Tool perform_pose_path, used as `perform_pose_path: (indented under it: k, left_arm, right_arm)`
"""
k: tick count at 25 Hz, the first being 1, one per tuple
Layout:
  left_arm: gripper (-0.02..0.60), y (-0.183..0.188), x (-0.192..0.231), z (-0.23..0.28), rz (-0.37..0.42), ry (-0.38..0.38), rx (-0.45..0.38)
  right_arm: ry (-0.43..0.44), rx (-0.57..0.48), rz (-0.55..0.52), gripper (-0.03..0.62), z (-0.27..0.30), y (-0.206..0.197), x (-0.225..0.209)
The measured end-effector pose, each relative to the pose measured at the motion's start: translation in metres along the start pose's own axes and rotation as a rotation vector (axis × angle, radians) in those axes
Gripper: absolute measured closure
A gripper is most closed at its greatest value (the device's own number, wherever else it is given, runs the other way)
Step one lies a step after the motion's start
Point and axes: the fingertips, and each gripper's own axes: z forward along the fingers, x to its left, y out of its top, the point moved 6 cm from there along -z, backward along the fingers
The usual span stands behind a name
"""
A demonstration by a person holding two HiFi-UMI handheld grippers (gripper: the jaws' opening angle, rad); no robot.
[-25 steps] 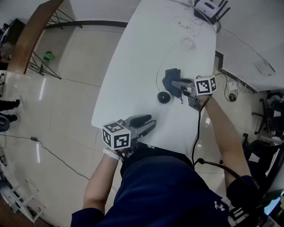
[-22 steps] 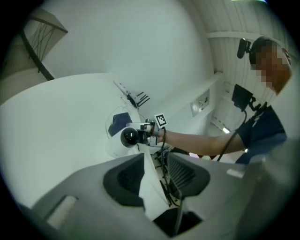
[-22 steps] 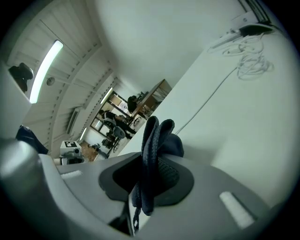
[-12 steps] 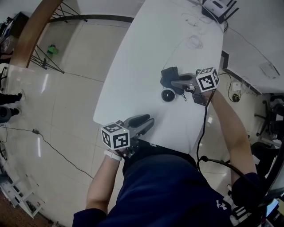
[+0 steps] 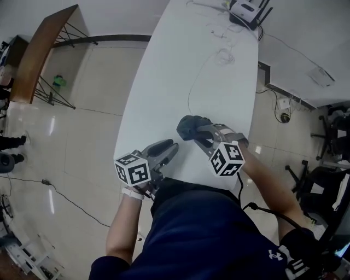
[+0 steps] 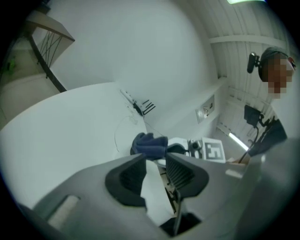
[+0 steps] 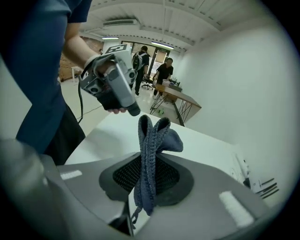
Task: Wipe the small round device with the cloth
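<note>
My right gripper (image 5: 196,131) is shut on a dark blue cloth (image 5: 187,127), which bunches over the near part of the white table (image 5: 180,60). In the right gripper view the cloth (image 7: 157,136) stands up folded between the pads. The small round device does not show; its thin cable (image 5: 192,90) ends at the cloth. My left gripper (image 5: 169,147) lies low at the table's near edge, pointing at the cloth (image 6: 149,144). Its jaws have just been closing, but a gap remains with nothing in it.
A router (image 5: 245,9) with antennas and loose cable loops (image 5: 224,54) lie at the table's far end. A wooden desk (image 5: 41,52) stands on the tiled floor to the left. Two people (image 7: 161,70) stand far off across the room.
My right gripper has rolled over and carried the cloth nearer and to the left, over the spot where the round device showed. The left gripper has shifted a little.
</note>
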Motion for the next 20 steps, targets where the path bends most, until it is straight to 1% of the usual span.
perform_pose_path:
  k: [2,4,6,8,9,10,11,13,14,15,17,20]
  left_arm:
    - [0.453,0.002,0.003,-0.007,-0.001,0.008,-0.009]
    - [0.454,0.001,0.006,-0.009,-0.011,0.016,-0.009]
    - [0.454,-0.003,0.008,-0.009,-0.028,0.017,-0.008]
    - [0.454,-0.006,0.008,-0.007,-0.037,0.010,-0.006]
    - [0.454,-0.007,0.007,-0.006,-0.039,0.006,-0.005]
    - [0.454,-0.008,0.007,-0.004,-0.042,0.003,-0.005]
    - [0.454,-0.008,0.006,-0.002,-0.045,0.000,-0.006]
    - [0.454,-0.010,0.005,0.001,-0.054,-0.003,-0.009]
    - [0.454,-0.010,0.005,0.002,-0.060,-0.003,-0.010]
    - [0.454,-0.012,0.004,0.002,-0.065,-0.002,-0.009]
    - [0.454,-0.015,0.004,0.000,-0.075,0.006,-0.007]
    - [0.454,-0.020,0.005,-0.006,-0.092,0.024,-0.011]
  right_arm:
    - [0.004,-0.018,0.092,0.526,0.007,-0.005,0.017]
    - [0.033,-0.058,0.238,0.526,0.011,-0.012,0.023]
    - [0.063,-0.150,0.402,0.526,0.004,-0.016,0.018]
    - [0.073,-0.297,0.568,0.526,-0.014,-0.019,0.000]
    - [0.062,-0.370,0.646,0.526,-0.025,-0.020,-0.016]
    - [0.037,-0.427,0.716,0.526,-0.037,-0.023,-0.036]
    - [0.001,-0.459,0.775,0.526,-0.047,-0.029,-0.058]
    - [-0.069,-0.454,0.859,0.526,-0.054,-0.051,-0.099]
    - [-0.082,-0.431,0.888,0.526,-0.051,-0.064,-0.115]
    - [-0.075,-0.405,0.914,0.526,-0.043,-0.077,-0.127]
    - [-0.010,-0.364,0.976,0.526,-0.017,-0.098,-0.138]
    - [0.127,-0.307,1.050,0.526,0.027,-0.118,-0.128]
